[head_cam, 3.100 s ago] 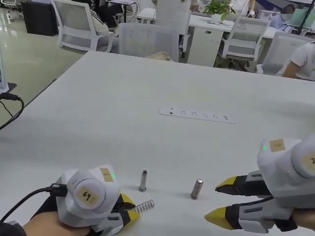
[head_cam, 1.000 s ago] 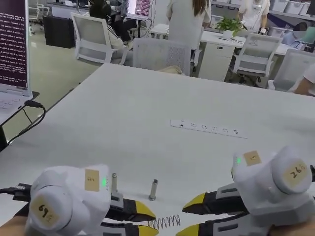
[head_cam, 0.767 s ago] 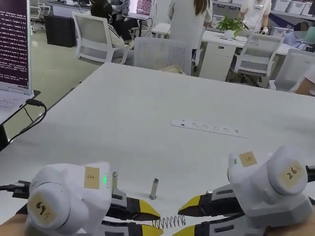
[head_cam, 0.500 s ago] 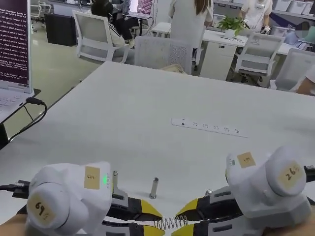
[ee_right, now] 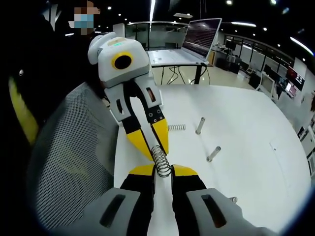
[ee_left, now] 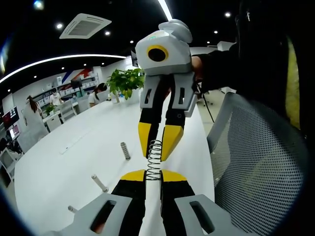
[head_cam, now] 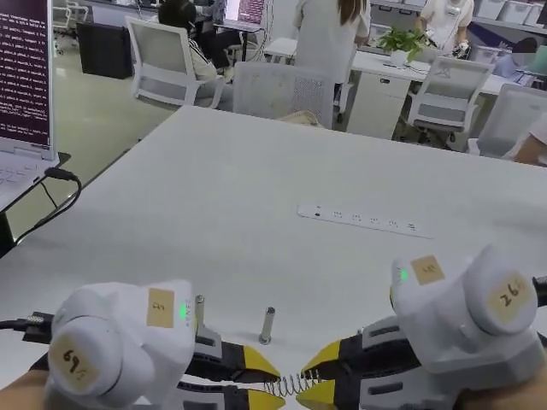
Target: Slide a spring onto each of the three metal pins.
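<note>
As we look down in the head view, the left gripper [head_cam: 256,380] and the right gripper [head_cam: 314,377] meet tip to tip at the near edge of the white table [head_cam: 256,188]. The spring [head_cam: 286,386] is strung between their yellow tips. Just beyond stand a bare pin [head_cam: 200,307], beside the left gripper's body, and a second bare pin [head_cam: 267,325] between the two grippers. A power strip [head_cam: 363,221] lies farther back, and a laptop [head_cam: 21,77] sits at the left edge.

From the left gripper view, we see the left gripper [ee_left: 153,176] with its jaws drawn almost together, pinching the near end of the spring [ee_left: 154,157]. The right gripper [ee_left: 156,142] reaches in from above, its tips on either side of the far end. On the table to the left stands a sprung pin [ee_left: 126,151], a coil already over it.

From the right gripper view, the right gripper [ee_right: 163,170] keeps a narrow gap that the spring's end coil fills. The left gripper [ee_right: 151,140] grips the other end. A loose spring [ee_right: 176,127] lies flat near the two bare pins.
</note>
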Available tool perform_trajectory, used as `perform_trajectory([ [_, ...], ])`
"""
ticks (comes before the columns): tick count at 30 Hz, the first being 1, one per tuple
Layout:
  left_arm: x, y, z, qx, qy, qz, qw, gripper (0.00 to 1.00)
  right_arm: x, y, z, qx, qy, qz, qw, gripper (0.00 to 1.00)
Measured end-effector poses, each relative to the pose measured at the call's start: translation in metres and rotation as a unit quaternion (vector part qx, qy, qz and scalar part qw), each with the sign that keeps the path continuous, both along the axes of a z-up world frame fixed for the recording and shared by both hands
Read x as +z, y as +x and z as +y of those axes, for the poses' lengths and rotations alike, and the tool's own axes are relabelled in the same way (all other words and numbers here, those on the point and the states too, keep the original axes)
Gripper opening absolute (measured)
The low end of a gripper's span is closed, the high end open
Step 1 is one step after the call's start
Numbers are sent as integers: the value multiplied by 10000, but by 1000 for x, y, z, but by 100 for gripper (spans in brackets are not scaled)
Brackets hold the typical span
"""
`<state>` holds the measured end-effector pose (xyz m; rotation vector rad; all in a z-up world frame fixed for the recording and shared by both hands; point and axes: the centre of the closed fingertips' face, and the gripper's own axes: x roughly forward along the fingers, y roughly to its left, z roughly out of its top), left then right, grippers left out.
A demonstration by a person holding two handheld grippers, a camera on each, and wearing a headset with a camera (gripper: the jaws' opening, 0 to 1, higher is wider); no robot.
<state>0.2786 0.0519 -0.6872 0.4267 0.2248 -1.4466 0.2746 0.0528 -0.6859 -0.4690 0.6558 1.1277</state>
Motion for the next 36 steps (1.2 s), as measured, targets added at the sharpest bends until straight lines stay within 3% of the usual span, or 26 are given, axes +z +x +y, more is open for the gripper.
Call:
perform_trajectory([
  [15,1,0,0,44,-37,10,10000,2,14,-2,15,377,-190,-136,9990,9],
  [30,5,1,1,138,-188,161,9996,2,10,-1,21,856,-703,-142,9937,9],
  [36,6,3,1,157,-232,154,9995,2,9,0,22,1018,-867,-128,9909,9],
])
